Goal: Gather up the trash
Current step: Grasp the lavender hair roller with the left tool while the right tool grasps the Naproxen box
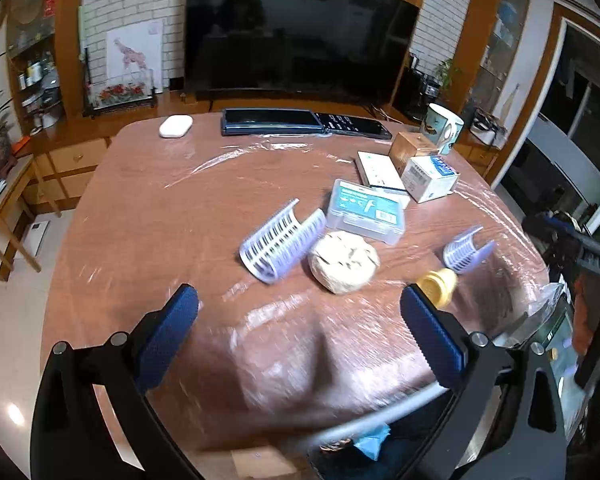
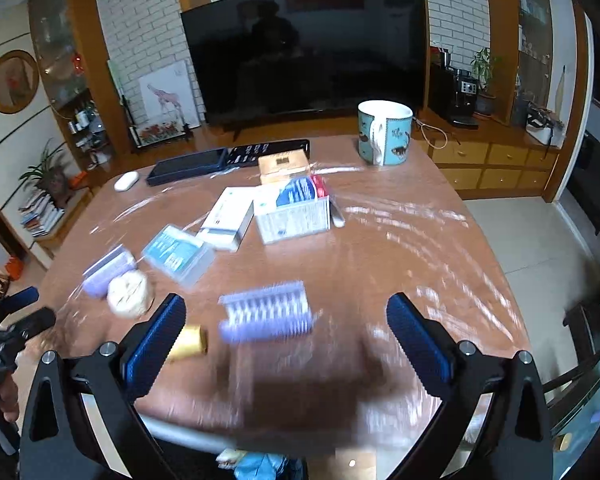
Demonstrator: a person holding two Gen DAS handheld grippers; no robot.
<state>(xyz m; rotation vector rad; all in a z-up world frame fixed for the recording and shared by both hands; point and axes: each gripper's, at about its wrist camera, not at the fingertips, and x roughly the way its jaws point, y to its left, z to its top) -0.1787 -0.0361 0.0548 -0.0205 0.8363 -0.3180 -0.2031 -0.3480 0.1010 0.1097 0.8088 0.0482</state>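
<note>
Mug (image 2: 385,133) beyond boxes (image 2: 292,216), unobstructed

Both wrist cameras look down across the same table (image 1: 148,208).

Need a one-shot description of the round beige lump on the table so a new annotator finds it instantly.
Start at the brown table in front of the big TV. Near its middle lies a clear plastic case with a teal label; the beige lump sits just in front of it, beside the larger lilac ribbed clip. It is the only round, cracked, dough-coloured thing there; everything around it is boxy or plastic.
</note>
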